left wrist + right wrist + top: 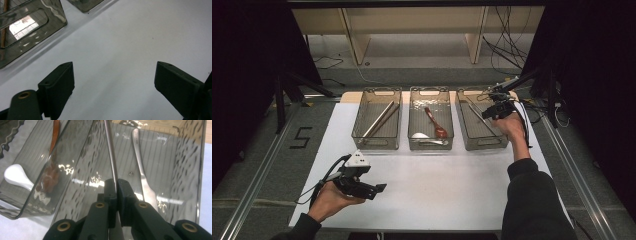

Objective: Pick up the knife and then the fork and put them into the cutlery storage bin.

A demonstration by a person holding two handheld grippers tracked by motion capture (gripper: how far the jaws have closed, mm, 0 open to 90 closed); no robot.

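My right gripper [488, 112] [117, 182] hangs over the right-hand clear bin [484, 145], shut on the thin handle of a metal utensil [110, 155] that runs away from the jaws. On the floor of that bin [190, 170] lies a second metal utensil [143, 172]. The middle bin [430, 146] holds a red spoon [435, 122] [51, 176] and a white spoon [422, 135] [15, 176]. Wooden chopsticks [381, 119] lie in the left bin [376, 144]. My left gripper [380, 189] [113, 72] hovers open above the white table [130, 37], with nothing between its jaws.
The three bins stand side by side across the far part of the white table [437, 180]. A bin corner with a handle slot [25, 25] lies ahead and left of the left gripper. Black frames and cables [512, 45] flank the table.
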